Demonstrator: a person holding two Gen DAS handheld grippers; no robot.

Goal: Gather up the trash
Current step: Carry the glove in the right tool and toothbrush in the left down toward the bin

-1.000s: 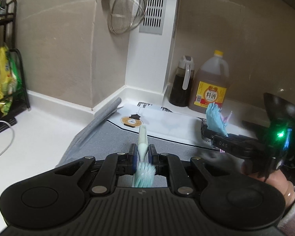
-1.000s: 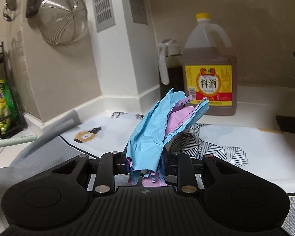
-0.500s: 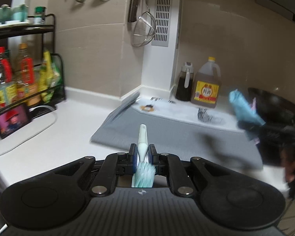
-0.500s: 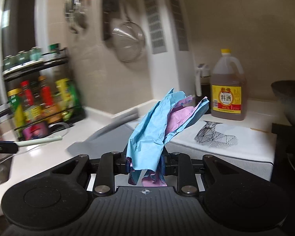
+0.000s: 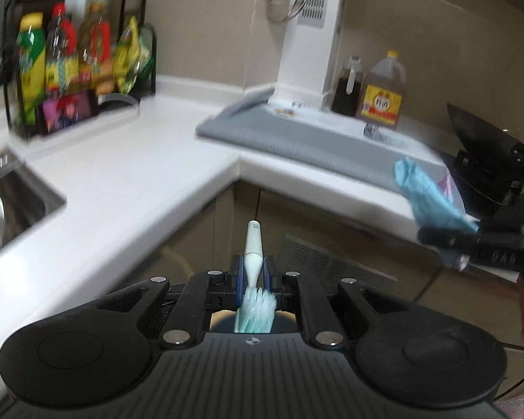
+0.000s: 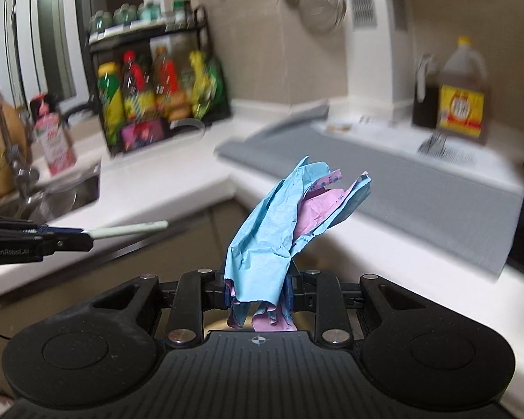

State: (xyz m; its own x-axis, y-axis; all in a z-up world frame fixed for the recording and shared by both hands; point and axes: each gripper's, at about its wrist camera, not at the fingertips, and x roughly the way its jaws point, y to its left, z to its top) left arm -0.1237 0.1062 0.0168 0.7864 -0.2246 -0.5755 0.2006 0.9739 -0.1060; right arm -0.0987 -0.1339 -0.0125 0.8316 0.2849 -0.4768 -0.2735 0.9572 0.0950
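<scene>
Low in the left wrist view, the left gripper is clenched on the neck of a pale mint plastic toothbrush, bristles toward the camera and handle pointing up-frame. It looks light, stiff and smooth, so a grasp at the narrow neck seems apt to pivot; the thicker handle would likely hold better.

Bottom centre of the right wrist view, the right gripper is clamped on a crumpled wad of blue and pink paper, which fans upward. It is surely featherweight, soft and crushable; pinching the bunched base is sensible.

Only the right view shows the sink tap and pink soap bottle at left; only the left shows a black wok at right.
</scene>
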